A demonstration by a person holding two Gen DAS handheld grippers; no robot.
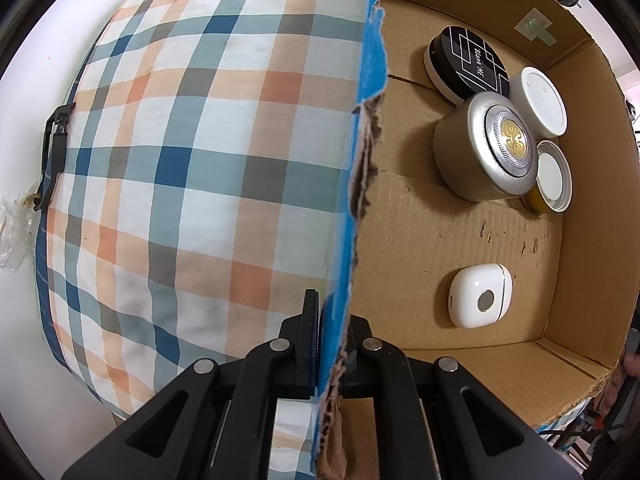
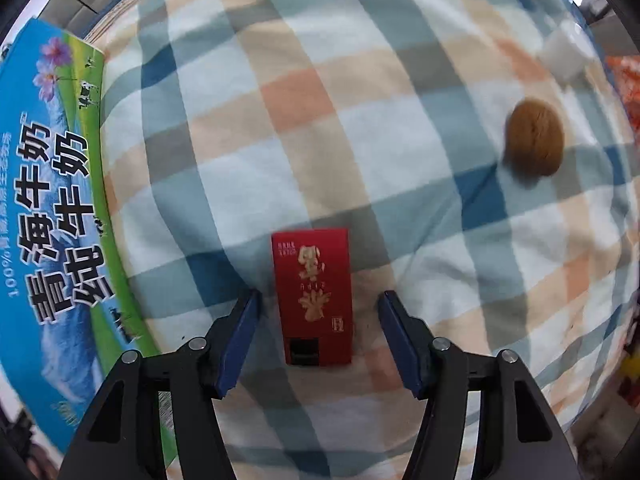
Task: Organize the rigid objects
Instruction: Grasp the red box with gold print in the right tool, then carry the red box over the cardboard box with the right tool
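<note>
Checked bedsheet (image 2: 360, 128) carries red box (image 2: 312, 296), walnut (image 2: 534, 142).

— How is the left gripper (image 1: 330, 344) built?
— Matte black linkage arms are seen, pinned with round silver rivets, ending in flat black fingers (image 1: 309, 332).
— And the right gripper (image 2: 318, 336)?
— The same black frame and rivets, but blue pads (image 2: 240, 344) are fitted.

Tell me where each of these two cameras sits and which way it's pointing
Left wrist: sits on the left gripper, looking down along its fingers, which are clamped on the cardboard box wall; containers lie inside the box, plaid cloth outside it.
Right wrist: sits on the right gripper, looking down at a red box lying between its open fingers; a brown round object lies farther off.
Shared: the same plaid cloth, and apparently the box, its printed outer side at the right view's left edge.
</note>
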